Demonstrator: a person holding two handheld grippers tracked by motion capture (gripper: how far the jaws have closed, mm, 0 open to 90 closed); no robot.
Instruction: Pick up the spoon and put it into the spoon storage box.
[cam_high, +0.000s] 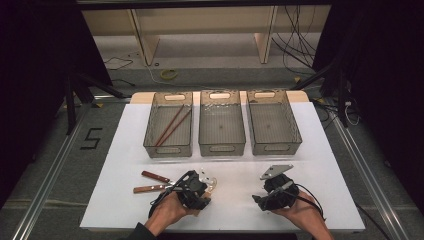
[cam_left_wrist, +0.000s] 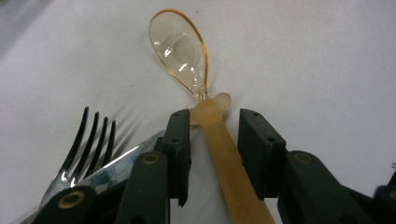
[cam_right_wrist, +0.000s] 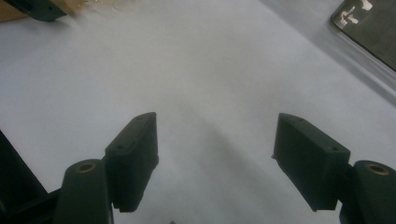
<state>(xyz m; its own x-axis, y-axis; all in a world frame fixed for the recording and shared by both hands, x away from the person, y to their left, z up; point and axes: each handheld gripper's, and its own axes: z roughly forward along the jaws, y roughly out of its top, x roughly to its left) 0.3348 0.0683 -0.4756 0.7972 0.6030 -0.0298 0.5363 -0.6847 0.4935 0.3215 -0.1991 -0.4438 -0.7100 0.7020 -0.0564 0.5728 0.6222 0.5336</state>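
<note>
A clear amber plastic spoon (cam_left_wrist: 180, 51) lies on the white table top (cam_high: 125, 200), its bowl pointing away in the left gripper view. My left gripper (cam_left_wrist: 217, 116) straddles the spoon's frosted handle (cam_left_wrist: 224, 154). The left pad (cam_left_wrist: 180, 135) touches the handle's knob, while a thin gap shows at the right pad (cam_left_wrist: 259, 149). From the high view, the left gripper (cam_high: 196, 184) sits at the front centre-left with the spoon (cam_high: 211, 181) at its tip. My right gripper (cam_high: 272, 187) rests further right, and its jaws (cam_right_wrist: 215, 158) stand open over bare white surface.
A dark fork (cam_left_wrist: 91, 135) and a knife blade (cam_left_wrist: 119, 161) lie just left of the left jaw. Two wooden-handled knives (cam_high: 155, 176) lie left of that gripper. Behind stand three clear bins: the left one (cam_high: 168, 150) holds chopsticks (cam_high: 172, 125), beside the middle (cam_high: 222, 148) and right (cam_high: 276, 148) ones.
</note>
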